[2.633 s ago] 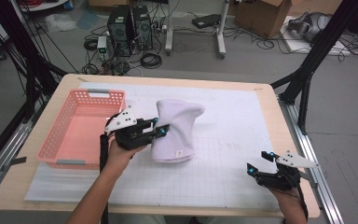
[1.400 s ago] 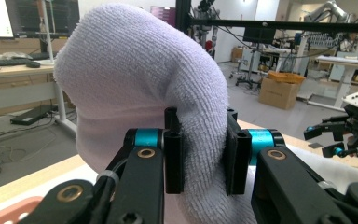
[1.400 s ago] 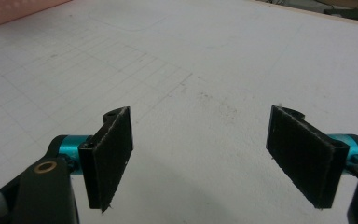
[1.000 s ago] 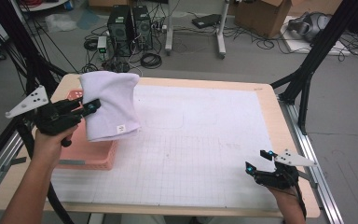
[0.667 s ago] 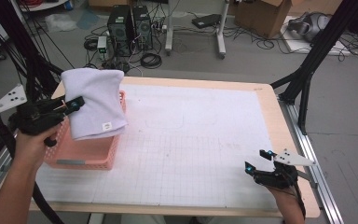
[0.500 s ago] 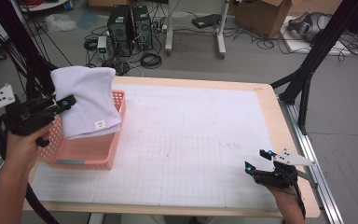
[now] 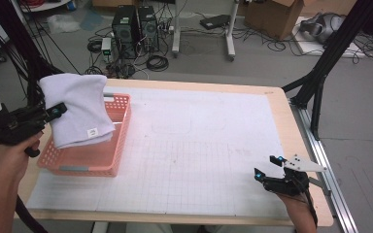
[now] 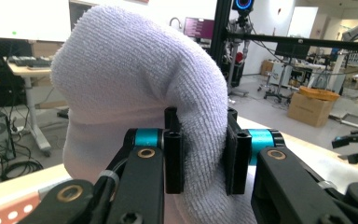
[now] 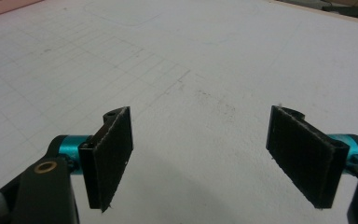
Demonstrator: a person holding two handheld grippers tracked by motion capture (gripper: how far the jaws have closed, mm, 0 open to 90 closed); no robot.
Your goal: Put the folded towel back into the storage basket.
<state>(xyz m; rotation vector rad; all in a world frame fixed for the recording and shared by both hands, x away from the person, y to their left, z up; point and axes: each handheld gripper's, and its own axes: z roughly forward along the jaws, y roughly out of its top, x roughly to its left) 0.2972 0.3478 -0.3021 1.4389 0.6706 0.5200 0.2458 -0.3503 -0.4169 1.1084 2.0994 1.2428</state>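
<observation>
Towel count is one: a single folded white terry-cloth towel, with a small square label on its lower face. One pink plastic basket with latticed walls sits at the left side of one wooden table covered by a white gridded mat. Two hand-held grippers are at work, one in each of the person's hands.

At the far left, the left gripper is held off the table's left edge. Its two black jaws are clamped on a bunched fold of the towel; in the left gripper view the cloth is pinched between the two pads and bulges up and over them, hiding their tips. From the high view, the towel hangs to the right of the jaws, in the air above the left part of the basket, its lower edge dipping toward the basket's inside without clearly resting in it.

Near the table's right corner, the right gripper is low over the mat, well apart from the towel and basket. Its jaws stand wide apart with nothing between them, only bare mat beneath.
</observation>
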